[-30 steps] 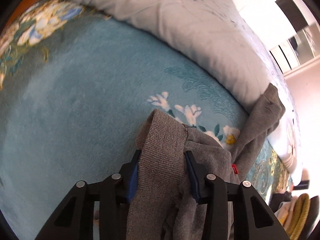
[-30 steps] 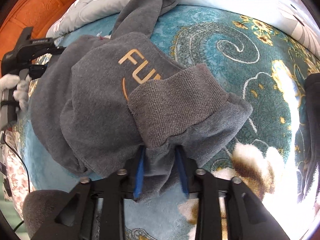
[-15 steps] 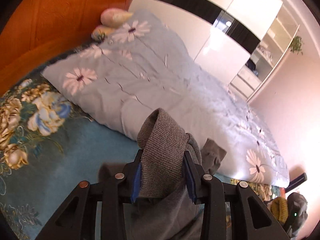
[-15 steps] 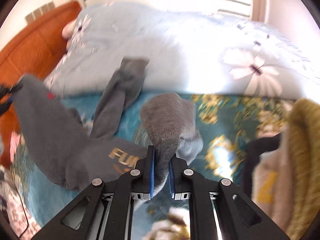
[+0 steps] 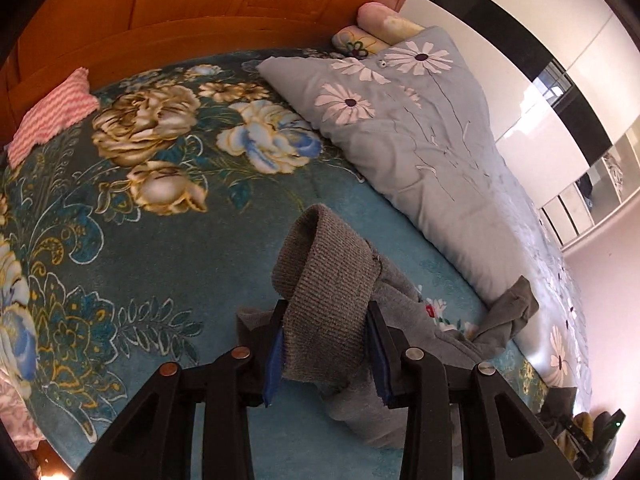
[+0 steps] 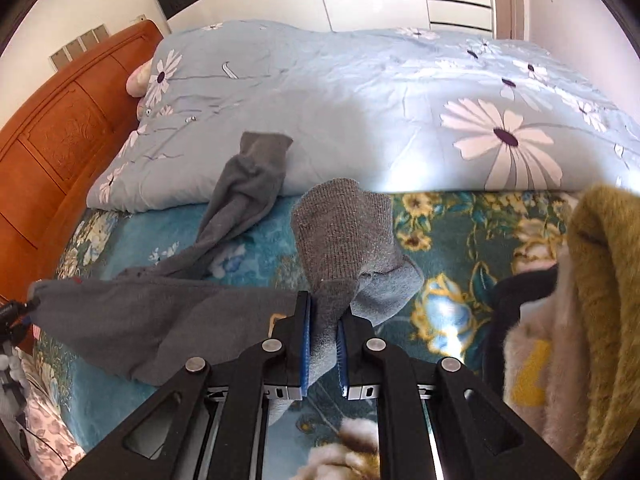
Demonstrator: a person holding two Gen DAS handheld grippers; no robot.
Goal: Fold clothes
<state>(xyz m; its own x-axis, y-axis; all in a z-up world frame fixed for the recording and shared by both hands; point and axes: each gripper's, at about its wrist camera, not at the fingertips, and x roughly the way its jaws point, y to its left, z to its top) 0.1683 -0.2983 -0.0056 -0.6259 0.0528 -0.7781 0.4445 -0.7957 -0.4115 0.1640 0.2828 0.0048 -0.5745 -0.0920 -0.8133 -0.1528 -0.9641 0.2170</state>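
A grey sweatshirt (image 6: 160,316) is stretched between both grippers above the teal floral bedspread (image 5: 132,248). My left gripper (image 5: 326,348) is shut on its ribbed hem (image 5: 332,276), which bunches up between the blue pads. My right gripper (image 6: 323,336) is shut on the other ribbed corner (image 6: 340,236). One sleeve (image 6: 244,188) trails across the bed onto the quilt; the left wrist view shows it (image 5: 508,312) too. The left gripper's tip (image 6: 12,312) shows at the left edge of the right wrist view.
A pale blue daisy quilt (image 6: 360,112) lies along the far side of the bed. The orange wooden headboard (image 5: 200,4) stands behind. A pink striped cloth (image 5: 52,112) lies by it. A mustard and cream pile of clothes (image 6: 580,320) is at the right.
Both grippers have lifted the sweatshirt off the bed and pulled its hem apart, so the body now hangs stretched. Both cameras have tilted up towards the headboard and quilt.
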